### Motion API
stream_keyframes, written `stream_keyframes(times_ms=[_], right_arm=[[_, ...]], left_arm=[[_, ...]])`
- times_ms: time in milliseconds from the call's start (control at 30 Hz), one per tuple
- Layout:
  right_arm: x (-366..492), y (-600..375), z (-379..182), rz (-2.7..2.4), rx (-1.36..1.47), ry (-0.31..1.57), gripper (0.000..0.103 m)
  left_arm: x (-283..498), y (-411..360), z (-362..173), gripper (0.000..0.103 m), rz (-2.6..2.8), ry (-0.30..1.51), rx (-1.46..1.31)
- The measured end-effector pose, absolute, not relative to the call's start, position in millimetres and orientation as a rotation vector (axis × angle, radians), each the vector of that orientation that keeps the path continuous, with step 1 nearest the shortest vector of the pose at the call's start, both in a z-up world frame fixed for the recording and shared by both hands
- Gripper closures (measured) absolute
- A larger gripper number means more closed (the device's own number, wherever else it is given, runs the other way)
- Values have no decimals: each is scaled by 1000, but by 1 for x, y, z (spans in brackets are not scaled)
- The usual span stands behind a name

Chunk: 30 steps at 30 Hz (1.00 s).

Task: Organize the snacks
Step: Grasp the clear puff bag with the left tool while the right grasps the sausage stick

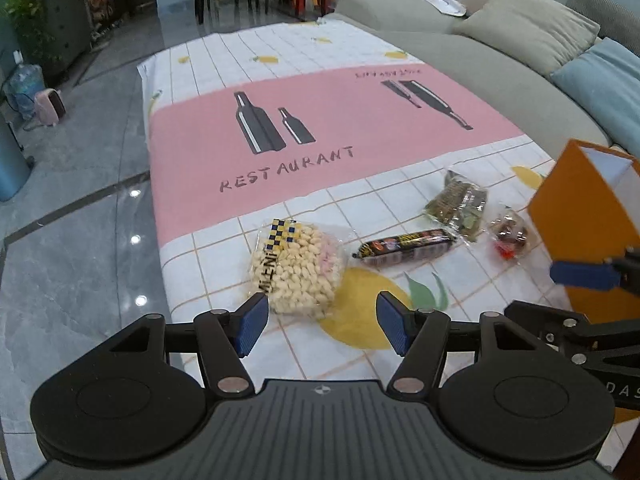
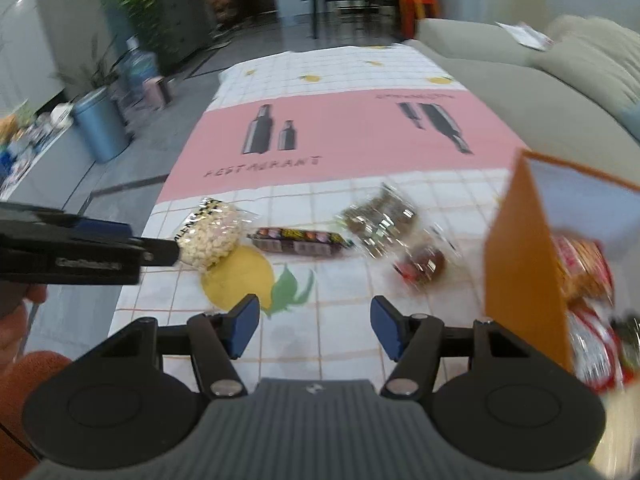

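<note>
Pink-and-white checked tablecloth w/ bottle prints covers the table. Tall orange cardboard box w/ white inside stands at 3 o'clock in left wrist view; right wrist view shows red-and-white snack packets inside it. Clear bag of pale puffed snacks lies at 12 o'clock just ahead of left gripper, jaws spread, nothing held. Right gripper also spread, empty, over bare cloth. Black wrapped sausage stick lies at 1 o'clock beside the bag. Clear pack of green-brown snack and small clear pack w/ red-brown pieces lie at 2 o'clock, near the box.
</note>
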State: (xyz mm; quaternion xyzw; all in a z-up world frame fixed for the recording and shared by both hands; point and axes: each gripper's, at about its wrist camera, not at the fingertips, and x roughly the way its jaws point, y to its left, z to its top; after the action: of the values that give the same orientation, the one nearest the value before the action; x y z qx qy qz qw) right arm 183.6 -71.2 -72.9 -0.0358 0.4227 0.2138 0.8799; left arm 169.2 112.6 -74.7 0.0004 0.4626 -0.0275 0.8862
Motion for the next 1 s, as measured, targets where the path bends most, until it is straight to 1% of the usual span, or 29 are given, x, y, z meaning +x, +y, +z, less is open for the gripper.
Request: stream_keyframes(times_ms=[67,300,433,467,567,700,733,767,800,833,900,933,1000], right_arm=[[197,-60,-77,484,-144,880,41],[247,-24,-97,591,-401,880,40],[262,-8,-113,681,-487,898,40],[265,-4,-118,702,-508,900,40],[268,0,-127,727,-530,906,40],[276,0,-132,741,-458,936,40],[277,0,-133,734,-443,942,40],[278,-1,-133,728,-431,952,42],[277,-1,-133,721,-420,970,49],[276,-3,-133,717,-408,990,53],[271,-6,-132,721,-370,1028,68],[267,-8,-133,724,-351,1052,69],[259,-10,-133,717,-320,1063,68]], left_arm=[[181,119,-83,26,-70,979,-16],[207,128,-101,24,-109,1003,17],[218,130,-113,23,-126,1039,48],[219,130,-115,20,-133,1043,53],[220,129,-117,18,-160,1037,80],[227,127,-121,16,-166,1028,110],[229,128,-122,13,-164,1030,112],[231,129,-124,12,-166,1033,106],[232,130,-124,12,-165,1029,98],[234,131,-124,12,-165,1025,90],[236,134,-125,11,-163,1018,68],[236,135,-125,10,-160,1015,56],[238,136,-127,10,-153,1015,33]])
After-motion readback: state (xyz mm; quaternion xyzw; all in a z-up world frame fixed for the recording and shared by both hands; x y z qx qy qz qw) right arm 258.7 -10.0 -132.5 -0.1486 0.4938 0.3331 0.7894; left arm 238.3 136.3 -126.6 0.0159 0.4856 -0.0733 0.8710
